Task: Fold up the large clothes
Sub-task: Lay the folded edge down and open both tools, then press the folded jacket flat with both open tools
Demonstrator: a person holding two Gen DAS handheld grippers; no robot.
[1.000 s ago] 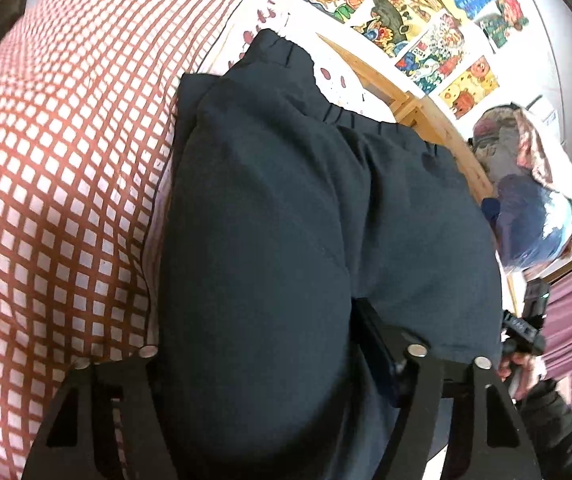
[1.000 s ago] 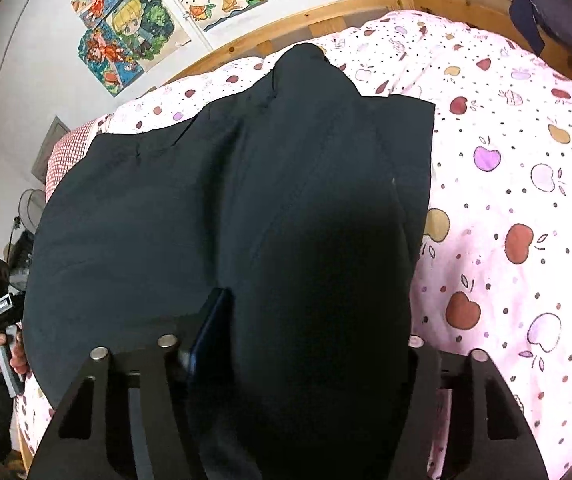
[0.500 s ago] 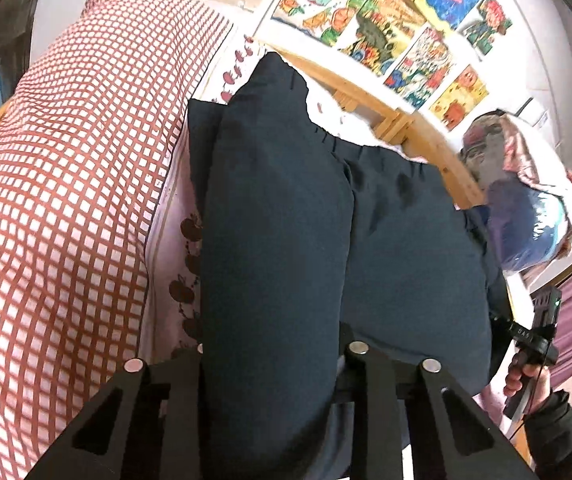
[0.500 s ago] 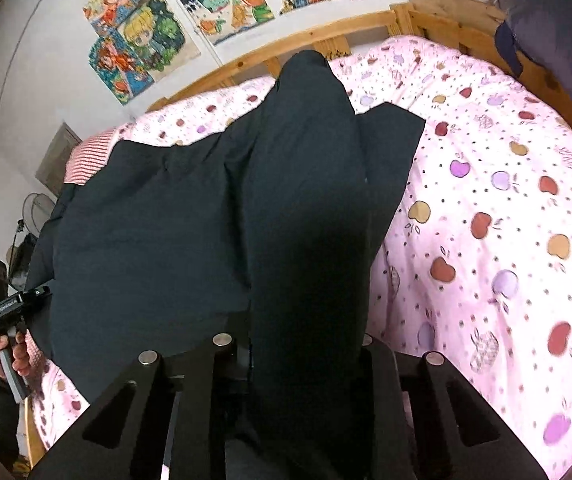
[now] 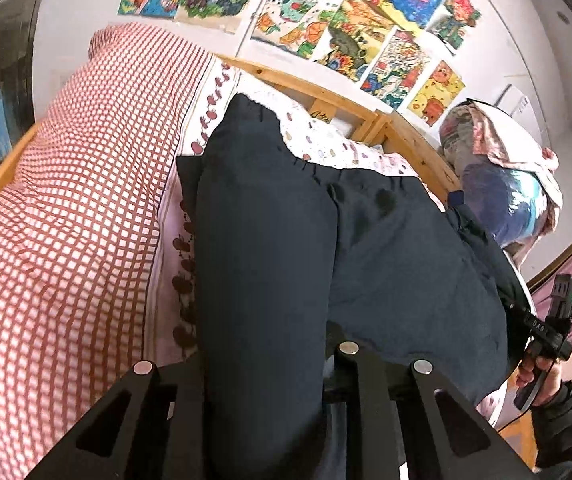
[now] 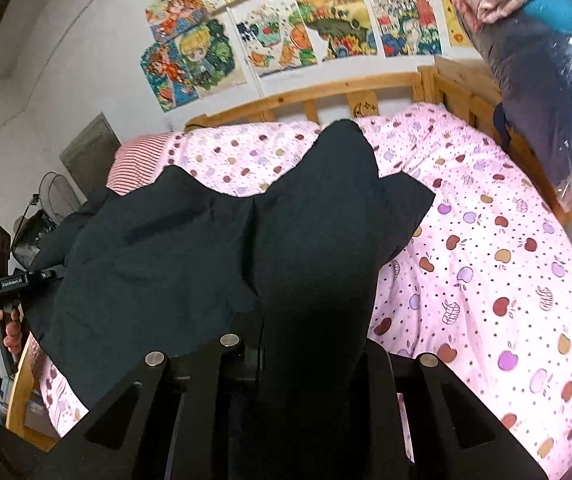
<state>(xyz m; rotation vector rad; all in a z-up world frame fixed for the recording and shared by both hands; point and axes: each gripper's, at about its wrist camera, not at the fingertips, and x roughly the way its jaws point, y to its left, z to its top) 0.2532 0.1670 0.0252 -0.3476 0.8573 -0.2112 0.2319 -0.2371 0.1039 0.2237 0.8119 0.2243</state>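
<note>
Dark garment (image 6: pixel 190 264) lifted higher off apple-print bed (image 6: pixel 486 280); both fingers clamped on it; posters (image 6: pixel 326 28) behind.

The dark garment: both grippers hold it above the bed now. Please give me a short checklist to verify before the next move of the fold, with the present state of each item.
1. Left gripper shut on the dark garment: ok, cloth runs between its fingers.
2. Right gripper shut on the garment: ok, cloth is bunched between its fingers.
3. Cloth between the two grips taut: not ok, it sags with creases.
4. Far part of the garment resting on the pink apple-print sheet: ok.
5. Landing area on the sheet free: ok on the right side; under the cloth, cannot tell.
6. Clearance from the red checked pillow: ok, a strip of sheet shows between them.
</note>
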